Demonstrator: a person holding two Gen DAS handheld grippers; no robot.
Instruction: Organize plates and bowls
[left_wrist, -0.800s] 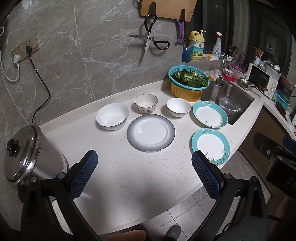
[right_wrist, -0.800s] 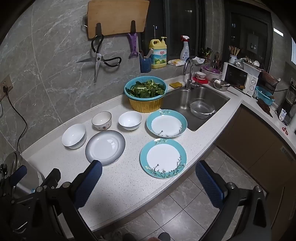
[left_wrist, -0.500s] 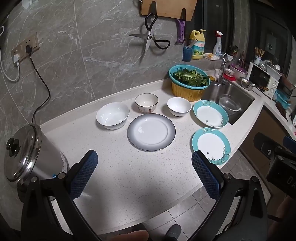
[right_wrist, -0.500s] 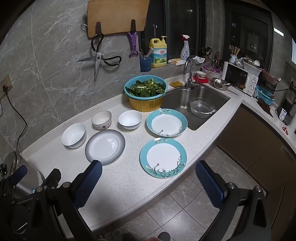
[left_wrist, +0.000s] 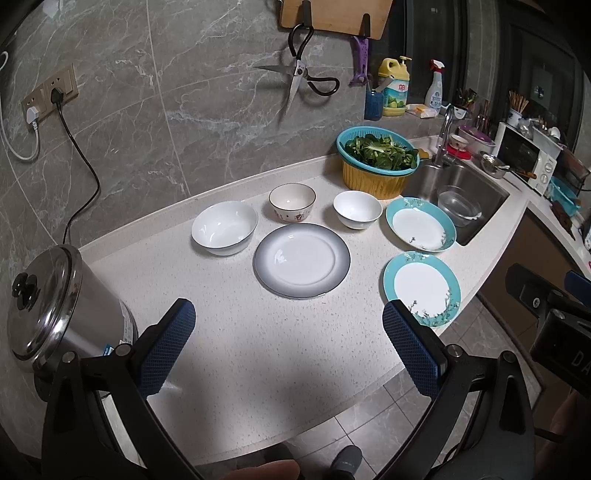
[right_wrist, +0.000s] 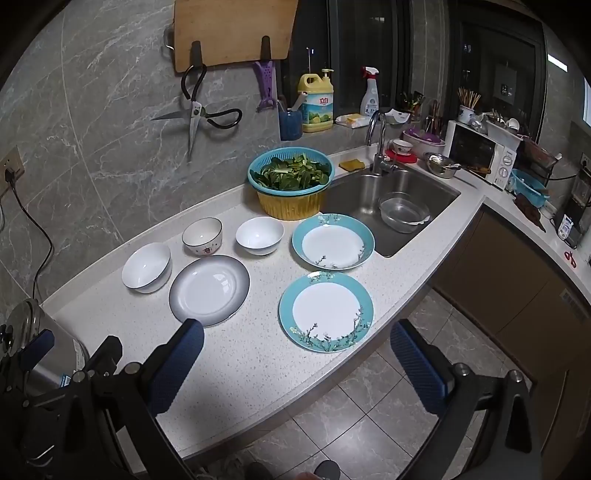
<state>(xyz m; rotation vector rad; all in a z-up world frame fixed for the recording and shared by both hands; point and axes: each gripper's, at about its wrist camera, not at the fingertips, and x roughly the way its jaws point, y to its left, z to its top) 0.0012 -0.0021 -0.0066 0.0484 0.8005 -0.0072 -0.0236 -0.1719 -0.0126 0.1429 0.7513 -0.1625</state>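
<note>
Your left tongs (left_wrist: 288, 325) and right tongs (right_wrist: 295, 349) gape empty above the desk (left_wrist: 258, 350). Three bowls (left_wrist: 224, 228) sit upright, mouths up, in a row running 9 to 3 o'clock; the teal plates (right_wrist: 326, 311) lie flat at 3 o'clock of the grey plate (left_wrist: 301, 260).

Both my feeds are evenly lit from overhead, rather dim toward the corners, where the fisheye vignettes to black. The speckled white table (left_wrist: 280, 343) bends strongly at the edges. I see soft glare on the shiny steel pot lid (left_wrist: 40, 302) and on the grey-rimmed white plate (right_wrist: 209, 290). Shadows under the dishes are faint. Focus is sharp throughout.
</note>
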